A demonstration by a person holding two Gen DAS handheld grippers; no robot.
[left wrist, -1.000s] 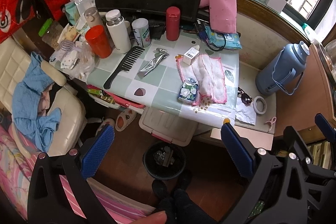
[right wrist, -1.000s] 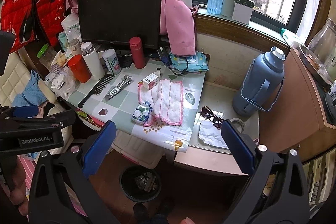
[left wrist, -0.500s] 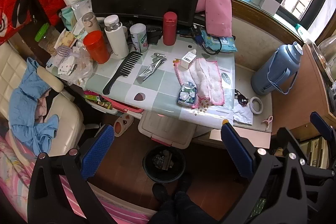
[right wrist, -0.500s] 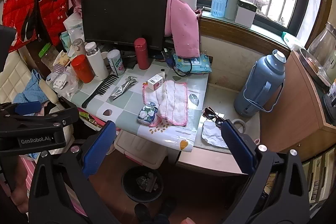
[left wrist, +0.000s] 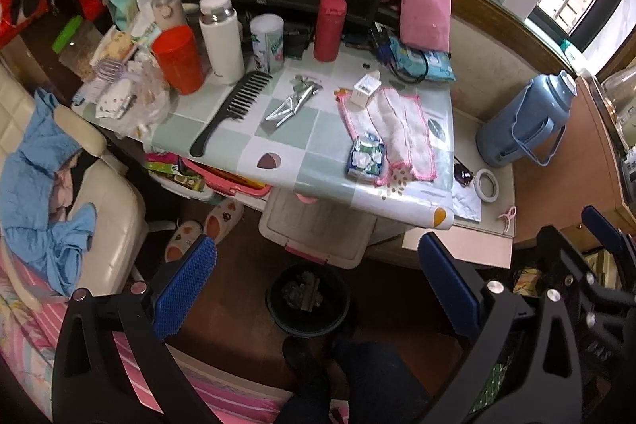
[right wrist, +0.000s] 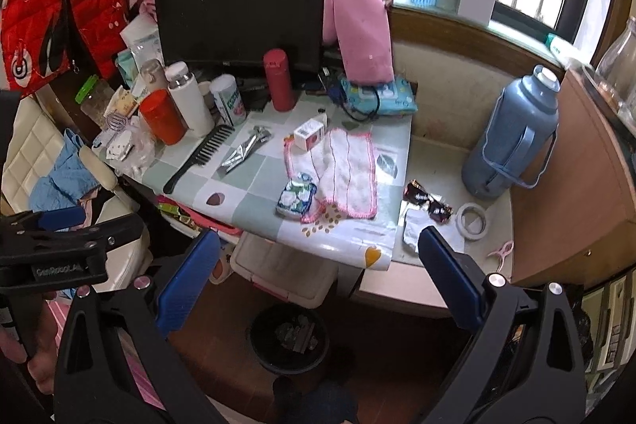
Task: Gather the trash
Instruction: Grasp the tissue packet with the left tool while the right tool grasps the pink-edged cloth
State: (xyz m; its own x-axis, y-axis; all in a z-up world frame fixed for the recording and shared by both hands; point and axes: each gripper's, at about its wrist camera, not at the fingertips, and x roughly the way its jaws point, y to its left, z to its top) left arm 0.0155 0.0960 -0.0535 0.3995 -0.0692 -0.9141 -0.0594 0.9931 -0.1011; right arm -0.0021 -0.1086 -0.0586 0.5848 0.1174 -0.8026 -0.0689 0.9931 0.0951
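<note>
Both your wrist cams look down from above, well back from the table [left wrist: 286, 150] [right wrist: 254, 193]. Left sits further left. Both share the tabletop and floor bin [left wrist: 308, 301] [right wrist: 289, 338].

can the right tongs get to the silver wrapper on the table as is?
Probably yes. The right tongs are open and empty, and the silver wrapper lies flat on bare tablecloth between the comb and the towel, with nothing above it.

Both hand-held grippers nearer the table [left wrist: 302, 161].
</note>
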